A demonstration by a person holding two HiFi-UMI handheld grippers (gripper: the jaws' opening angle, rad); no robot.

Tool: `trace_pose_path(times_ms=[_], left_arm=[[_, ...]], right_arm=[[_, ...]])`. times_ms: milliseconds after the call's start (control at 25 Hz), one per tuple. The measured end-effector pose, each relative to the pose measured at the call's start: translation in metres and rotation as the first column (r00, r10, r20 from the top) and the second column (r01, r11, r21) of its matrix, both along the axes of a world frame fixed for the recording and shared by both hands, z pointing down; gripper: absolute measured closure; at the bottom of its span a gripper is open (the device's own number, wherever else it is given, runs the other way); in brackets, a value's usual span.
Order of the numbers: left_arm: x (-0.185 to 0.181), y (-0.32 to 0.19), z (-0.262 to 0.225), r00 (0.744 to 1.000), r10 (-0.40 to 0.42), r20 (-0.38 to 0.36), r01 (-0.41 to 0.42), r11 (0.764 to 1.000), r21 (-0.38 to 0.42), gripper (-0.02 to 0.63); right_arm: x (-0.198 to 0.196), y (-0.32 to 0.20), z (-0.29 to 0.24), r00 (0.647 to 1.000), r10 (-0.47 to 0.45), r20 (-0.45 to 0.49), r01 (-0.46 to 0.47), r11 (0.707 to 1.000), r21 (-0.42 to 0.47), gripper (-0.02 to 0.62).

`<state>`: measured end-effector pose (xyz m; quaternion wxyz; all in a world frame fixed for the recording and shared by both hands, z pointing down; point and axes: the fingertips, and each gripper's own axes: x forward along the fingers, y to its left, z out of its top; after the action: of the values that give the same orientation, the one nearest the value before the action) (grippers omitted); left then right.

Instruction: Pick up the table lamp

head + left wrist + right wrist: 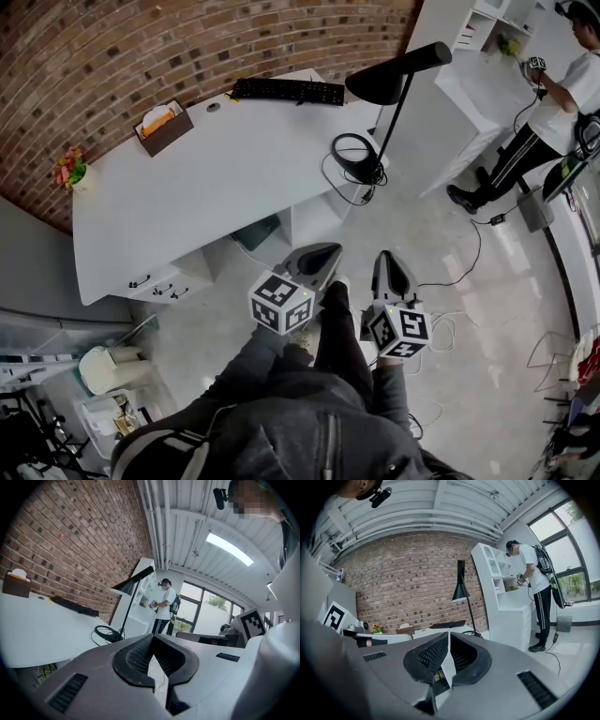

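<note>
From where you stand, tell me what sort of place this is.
Probably an office: a white desk with a keyboard and black table lamp, a brick wall, white shelving.

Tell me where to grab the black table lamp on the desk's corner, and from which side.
Take the table lamp by its thin stem, about midway, coming from the open floor side of the desk corner. The shade looks too wide to pinch, and black cable loops crowd the base.

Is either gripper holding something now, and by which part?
Nothing is held: left gripper and right gripper are both shut and empty; the table lamp stands on the desk.
</note>
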<state>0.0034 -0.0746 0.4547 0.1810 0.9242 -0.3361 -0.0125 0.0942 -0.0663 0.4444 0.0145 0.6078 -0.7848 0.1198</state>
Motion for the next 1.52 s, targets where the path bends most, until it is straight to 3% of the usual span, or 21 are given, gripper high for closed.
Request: trace_pose_path(times_ms=[720, 960, 1320, 1520], left_arm=[[0.058, -0.14, 0.005, 0.999, -0.026, 0.019, 0.027, 0.999, -0.023, 0.6], [0.067, -0.186, 0.001, 0.997, -0.069, 0.031, 0.07, 0.997, -0.022, 0.6], [0.078, -0.237, -0.002, 0.99, -0.137, -0.023, 0.136, 0.989, -0.057, 0.6], [0.076, -0.251, -0.004, 0.983, -0.159, -0.092, 0.149, 0.983, -0.105, 0.6]], right_arm=[[0.064, -0.143, 0.001, 0.999, -0.011, 0.032, 0.012, 1.0, -0.017, 0.58], [0.082, -0.19, -0.002, 0.998, -0.036, 0.045, 0.037, 0.999, -0.01, 0.58], [0.085, -0.248, -0.012, 0.99, -0.134, 0.053, 0.132, 0.991, 0.035, 0.58], [0.079, -0.272, -0.022, 0.981, -0.188, 0.045, 0.185, 0.981, 0.062, 0.58]])
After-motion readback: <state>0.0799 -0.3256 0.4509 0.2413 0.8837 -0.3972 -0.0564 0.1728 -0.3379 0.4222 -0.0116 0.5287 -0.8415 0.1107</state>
